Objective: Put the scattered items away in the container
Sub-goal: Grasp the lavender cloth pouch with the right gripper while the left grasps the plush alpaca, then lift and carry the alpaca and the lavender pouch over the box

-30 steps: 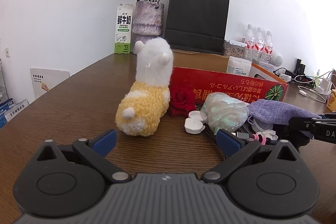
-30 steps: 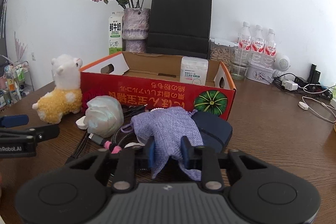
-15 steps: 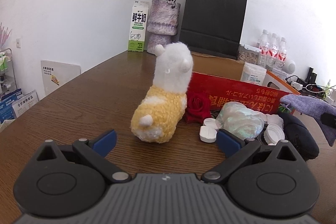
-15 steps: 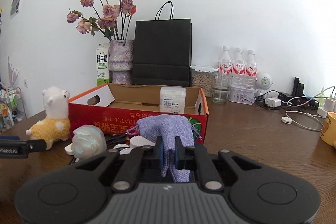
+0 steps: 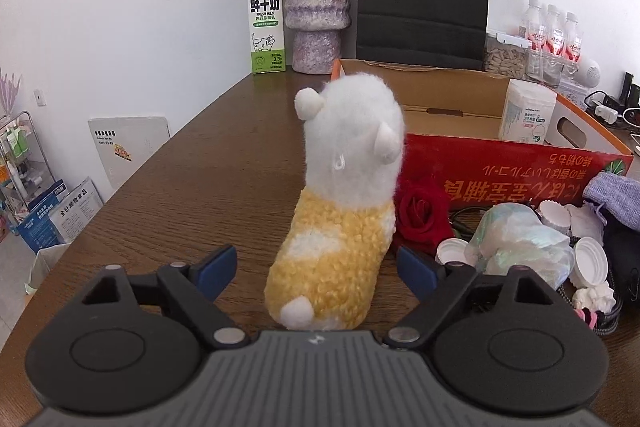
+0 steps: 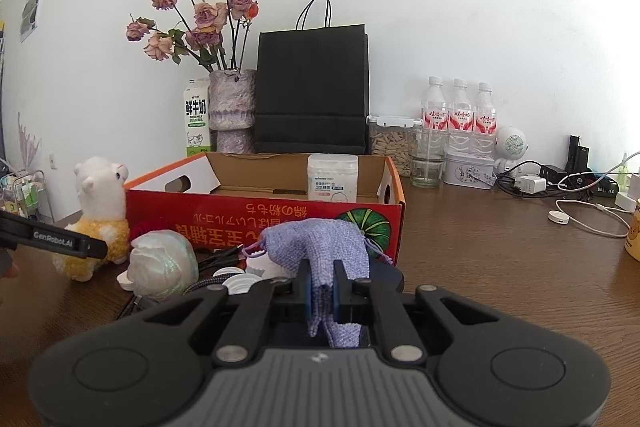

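- A lilac knitted pouch (image 6: 320, 247) is pinched between the closed fingers of the right gripper (image 6: 320, 291) and held clear of the table, presumably for carrying to the box
- The plush alpaca (image 5: 340, 227) is straddled by the spread fingers of the left gripper (image 5: 316, 267), unclamped, apparently ahead of a grasp
- The red cardboard box (image 6: 280, 219) stands just behind the clutter, within reach, one white tub (image 6: 332, 177) inside
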